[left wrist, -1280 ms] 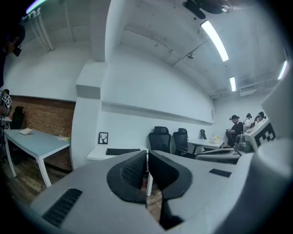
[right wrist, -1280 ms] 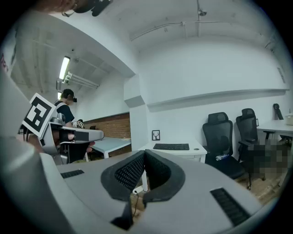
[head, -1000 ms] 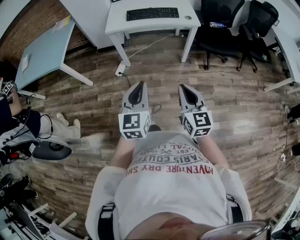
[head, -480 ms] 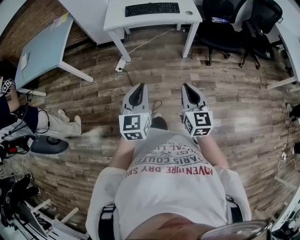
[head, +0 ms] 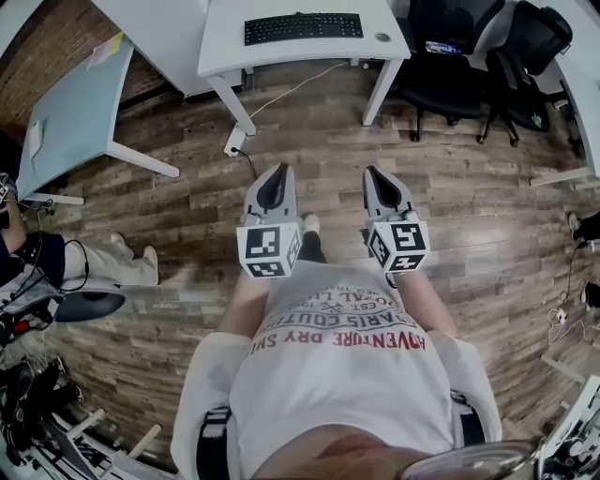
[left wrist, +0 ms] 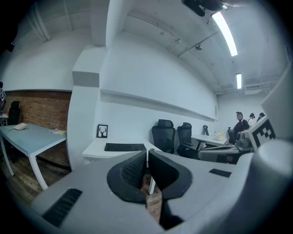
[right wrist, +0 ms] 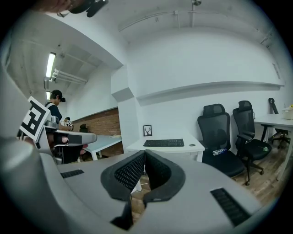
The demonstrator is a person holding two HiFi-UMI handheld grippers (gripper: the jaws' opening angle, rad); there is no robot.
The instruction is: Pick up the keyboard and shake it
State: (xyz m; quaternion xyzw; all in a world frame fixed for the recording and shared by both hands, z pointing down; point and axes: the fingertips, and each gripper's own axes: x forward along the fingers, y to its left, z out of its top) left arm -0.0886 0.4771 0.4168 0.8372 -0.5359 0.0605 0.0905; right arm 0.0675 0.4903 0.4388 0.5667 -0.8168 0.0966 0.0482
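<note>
A black keyboard (head: 303, 27) lies on a white desk (head: 281, 52) at the top of the head view, well ahead of both grippers. It shows too in the left gripper view as the keyboard (left wrist: 124, 147) and in the right gripper view as the keyboard (right wrist: 163, 143). My left gripper (head: 273, 175) and right gripper (head: 375, 178) are held side by side at chest height over the wooden floor, both shut and empty. In the left gripper view the left gripper (left wrist: 147, 154) has its pads pressed together, as does the right gripper (right wrist: 144, 155) in its own view.
Two black office chairs (head: 469, 56) stand right of the desk. A pale blue table (head: 75, 98) is at the left. A cable and plug (head: 234, 142) lie on the floor by the desk leg. A seated person (head: 37, 258) is at the far left. Another person (left wrist: 240, 122) stands farther back.
The desk with the keyboard has come slightly nearer and lower in the head view as I walk forward. Both grippers stay shut and level.
</note>
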